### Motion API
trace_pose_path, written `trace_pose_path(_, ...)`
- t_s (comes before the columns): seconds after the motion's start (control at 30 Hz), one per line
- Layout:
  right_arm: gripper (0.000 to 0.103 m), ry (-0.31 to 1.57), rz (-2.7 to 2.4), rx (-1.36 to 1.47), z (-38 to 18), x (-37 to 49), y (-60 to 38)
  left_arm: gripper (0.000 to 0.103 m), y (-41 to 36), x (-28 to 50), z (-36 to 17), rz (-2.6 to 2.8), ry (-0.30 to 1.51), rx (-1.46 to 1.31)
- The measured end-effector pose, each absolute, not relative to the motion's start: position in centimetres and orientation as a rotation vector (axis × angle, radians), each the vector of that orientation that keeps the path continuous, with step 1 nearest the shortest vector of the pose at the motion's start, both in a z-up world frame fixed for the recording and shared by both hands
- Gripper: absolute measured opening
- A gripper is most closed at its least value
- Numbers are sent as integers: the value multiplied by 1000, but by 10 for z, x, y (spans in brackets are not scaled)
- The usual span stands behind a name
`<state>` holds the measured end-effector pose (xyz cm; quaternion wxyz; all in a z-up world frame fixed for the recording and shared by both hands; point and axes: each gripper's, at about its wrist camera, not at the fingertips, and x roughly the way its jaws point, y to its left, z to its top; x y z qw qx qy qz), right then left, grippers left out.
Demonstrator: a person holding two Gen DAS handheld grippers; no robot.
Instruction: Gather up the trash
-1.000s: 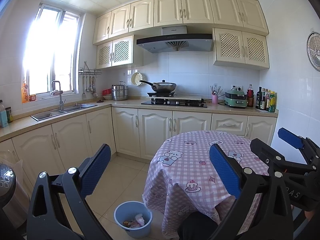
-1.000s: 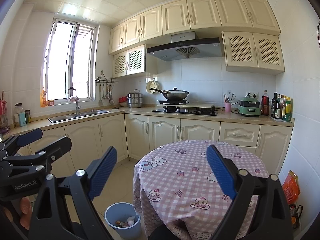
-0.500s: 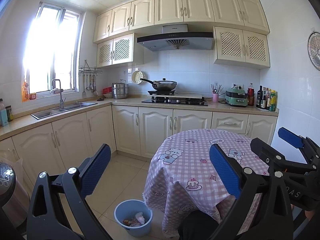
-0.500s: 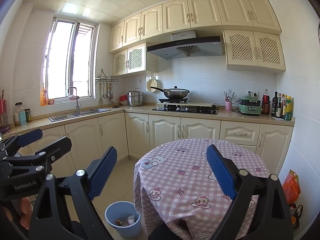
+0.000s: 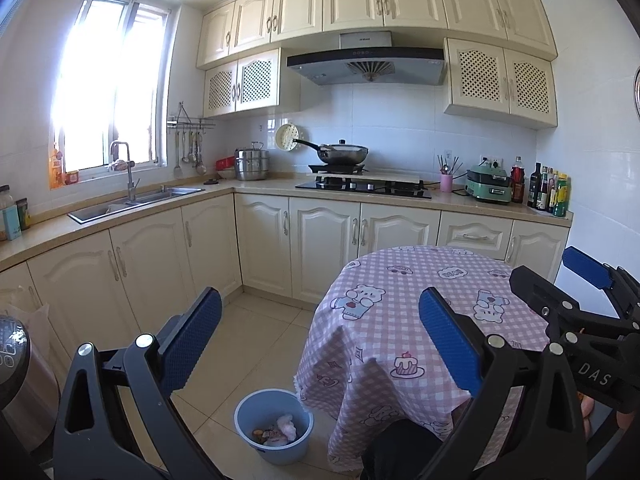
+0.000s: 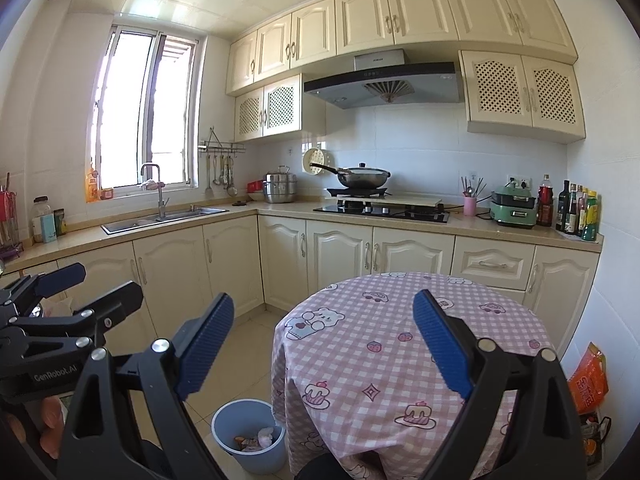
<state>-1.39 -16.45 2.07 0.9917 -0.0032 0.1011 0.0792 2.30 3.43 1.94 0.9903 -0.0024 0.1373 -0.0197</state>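
A light blue bin (image 5: 274, 426) stands on the floor at the left foot of the round table (image 5: 424, 312), with scraps of trash (image 5: 278, 434) inside. It also shows in the right wrist view (image 6: 248, 436). The table's pink checked cloth (image 6: 400, 352) carries nothing I can see. My left gripper (image 5: 320, 340) is open and empty, held high in front of the table. My right gripper (image 6: 324, 344) is open and empty, above the table's near edge. Each gripper shows at the other view's side.
Cream cabinets and a counter (image 5: 260, 190) run along the left and back walls, with a sink (image 5: 132, 204), a hob with a wok (image 5: 344, 154) and bottles (image 5: 548, 190). An orange bag (image 6: 588, 380) lies on the floor right of the table. A metal appliance (image 5: 16, 364) stands at far left.
Both views have shifted slightly; the table and bin sit a little lower and nearer. Both grippers stay open and empty.
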Motion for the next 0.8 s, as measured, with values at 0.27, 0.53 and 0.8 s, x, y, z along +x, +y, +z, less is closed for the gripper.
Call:
trace_pose_path(0.27, 89, 237, 178, -17, 12, 19, -159, 95, 37, 50, 10, -29, 321, 1)
trace_pose_path(0.53, 89, 291, 182, -29, 1, 65, -154, 95, 46, 87, 0, -9, 369, -7)
trace_pose_path(0.8, 89, 396, 152, -74, -28, 135, -165, 95, 61, 139, -36, 42, 492, -24)
